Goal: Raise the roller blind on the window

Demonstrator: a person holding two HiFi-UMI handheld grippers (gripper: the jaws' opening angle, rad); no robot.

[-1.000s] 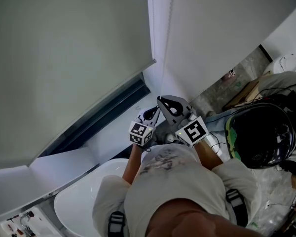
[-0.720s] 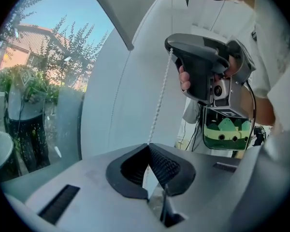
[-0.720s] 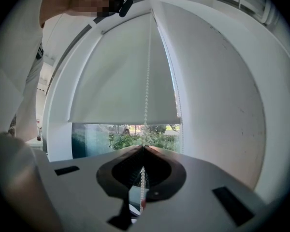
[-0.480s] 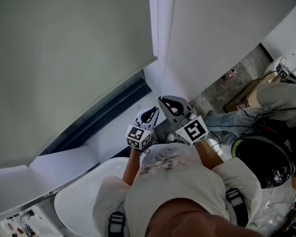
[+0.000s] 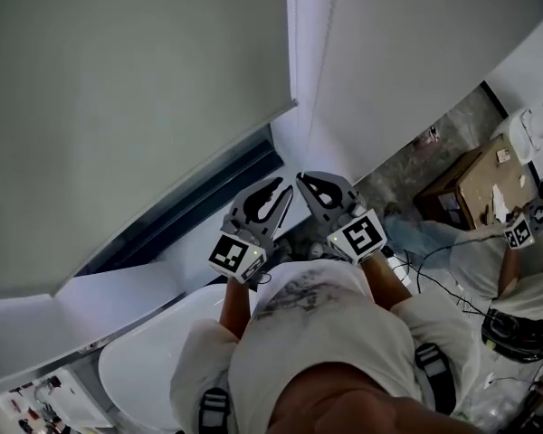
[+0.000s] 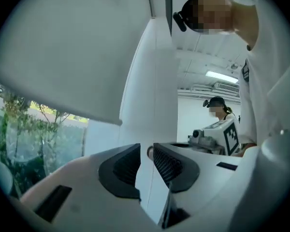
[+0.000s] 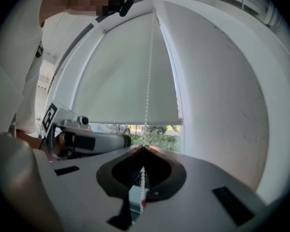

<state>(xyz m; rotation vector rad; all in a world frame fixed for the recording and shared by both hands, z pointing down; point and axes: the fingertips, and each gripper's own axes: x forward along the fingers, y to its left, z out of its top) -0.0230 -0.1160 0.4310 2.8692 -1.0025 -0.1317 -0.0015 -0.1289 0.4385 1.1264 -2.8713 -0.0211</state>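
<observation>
left gripper (image 5: pixel 273 191): pale grey moulded shell, dark grey jaws, black ribbed pads (image 6: pixel 166 163) | right gripper (image 5: pixel 308 184): same shell and jaws | white marker cubes (image 5: pixel 359 237): black square codes, one per gripper | off-white short-sleeved T-shirt (image 5: pixel 317 333): faint grey chest print | grey harness straps (image 5: pixel 432 369): dark buckles

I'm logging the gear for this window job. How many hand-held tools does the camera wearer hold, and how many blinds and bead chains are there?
tools: 2, the left tool with jaws apart and the right tool shut on the chain
roller blind: 1
bead chain: 1
total: 4
</observation>
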